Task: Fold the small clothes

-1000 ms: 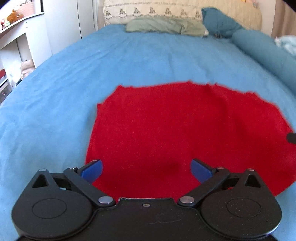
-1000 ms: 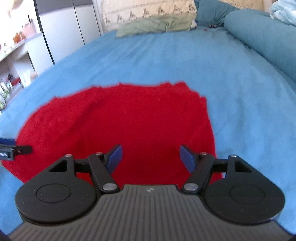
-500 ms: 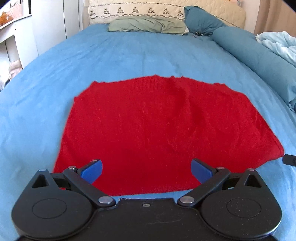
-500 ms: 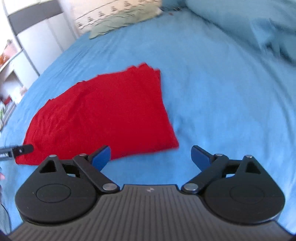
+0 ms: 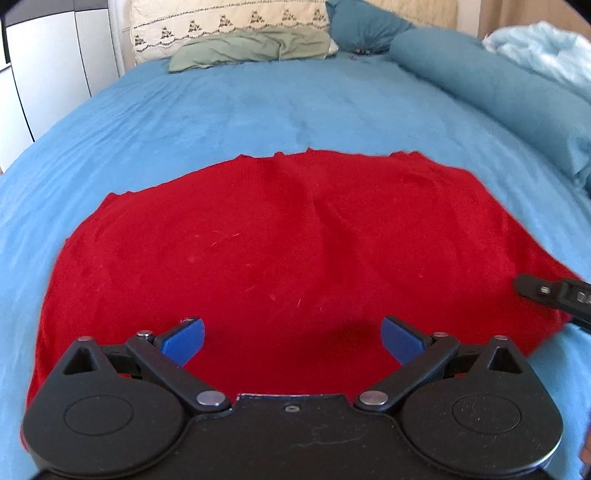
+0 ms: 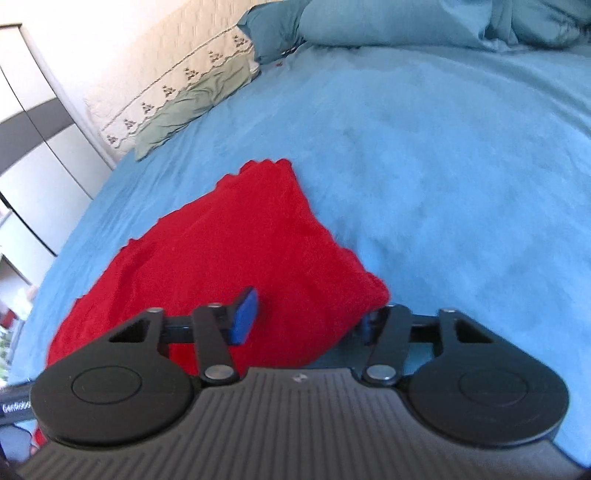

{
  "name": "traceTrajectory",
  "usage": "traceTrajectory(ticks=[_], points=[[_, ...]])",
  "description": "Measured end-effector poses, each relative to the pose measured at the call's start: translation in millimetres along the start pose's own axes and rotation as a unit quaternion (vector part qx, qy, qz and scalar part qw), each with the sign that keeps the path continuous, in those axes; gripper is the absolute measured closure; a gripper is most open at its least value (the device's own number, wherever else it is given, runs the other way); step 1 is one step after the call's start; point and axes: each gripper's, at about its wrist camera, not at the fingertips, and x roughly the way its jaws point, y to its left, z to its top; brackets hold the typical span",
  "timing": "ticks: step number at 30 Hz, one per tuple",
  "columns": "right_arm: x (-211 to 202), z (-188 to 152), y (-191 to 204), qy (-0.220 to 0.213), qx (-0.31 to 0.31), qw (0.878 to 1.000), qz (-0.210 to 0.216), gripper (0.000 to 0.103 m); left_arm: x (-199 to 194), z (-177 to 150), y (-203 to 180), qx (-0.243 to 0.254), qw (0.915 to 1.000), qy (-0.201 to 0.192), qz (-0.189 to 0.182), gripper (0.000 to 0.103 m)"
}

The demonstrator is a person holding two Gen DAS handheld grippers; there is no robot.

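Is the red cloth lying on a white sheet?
No, the red cloth lies spread on a blue bed cover.

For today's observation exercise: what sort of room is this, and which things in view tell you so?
Most likely a bedroom. A wide bed with a blue cover fills the view, pillows lie at its far end against a cream embroidered headboard, and a red garment is spread flat on the cover.

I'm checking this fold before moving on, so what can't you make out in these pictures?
- Red knit garment: near edge hidden behind the left gripper body, left wrist view.
- Right gripper: its jaws have just been closing around the garment's corner; pad contact unclear, right pad hidden by cloth.
- Garment type: unclear, already folded.
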Motion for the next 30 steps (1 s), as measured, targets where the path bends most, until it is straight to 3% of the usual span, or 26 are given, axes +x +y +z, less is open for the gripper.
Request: traceTrajectory(ticks=[2, 4, 8, 12, 14, 16, 19, 21, 25, 27, 28, 29, 30], points=[[0, 3, 5, 0.004, -0.015, 1.000, -0.005, 0.074, 9, 3, -3, -0.002, 0.9999, 0.006, 0.011, 0.000], [-4, 9, 16, 0.007, -0.034, 0.999, -0.012, 0.079, 20, 2, -2, -0.005, 0.9997, 0.022, 0.011, 0.000], [-25, 33, 58, -0.012, -0.078, 0.997, 0.025, 0.080, 20, 1, 5, -0.007, 0.9997, 0.024, -0.006, 0.000], [-45, 53, 134, -0.021, -0.135, 0.985, 0.110, 0.080, -5, -6, 33, -0.010, 0.9999, 0.008, -0.010, 0.000], [-49, 50, 179, -0.006, -0.169, 0.971, 0.170, 0.080, -18, -14, 53, -0.011, 0.9999, 0.000, -0.003, 0.000], [-46, 36, 224, 0.023, -0.216, 0.949, 0.228, 0.080, -32, -26, 79, -0.009, 0.9999, -0.003, 0.010, 0.000], [-26, -9, 285, 0.090, -0.295, 0.901, 0.305, 0.081, -48, -50, 114, -0.011, 0.9997, -0.006, 0.020, 0.000], [-5, -45, 308, 0.130, -0.316, 0.883, 0.320, 0.081, -51, -67, 132, -0.010, 0.9996, -0.001, 0.026, 0.000], [38, -97, 329, 0.184, -0.349, 0.878, 0.272, 0.081, -53, -93, 151, -0.003, 0.9996, 0.004, 0.026, 0.000], [38, -102, 329, 0.185, -0.346, 0.877, 0.276, 0.077, -56, -99, 157, -0.010, 0.9999, -0.003, 0.013, 0.000], [37, -99, 331, 0.185, -0.346, 0.877, 0.278, 0.068, -59, -101, 160, -0.014, 0.9998, -0.010, 0.004, 0.000], [31, -95, 331, 0.182, -0.350, 0.875, 0.282, 0.047, -61, -102, 163, -0.018, 0.9997, -0.016, -0.002, 0.000], [25, -91, 329, 0.171, -0.353, 0.874, 0.286, 0.035, -64, -102, 164, -0.023, 0.9995, -0.023, -0.009, 0.000]])
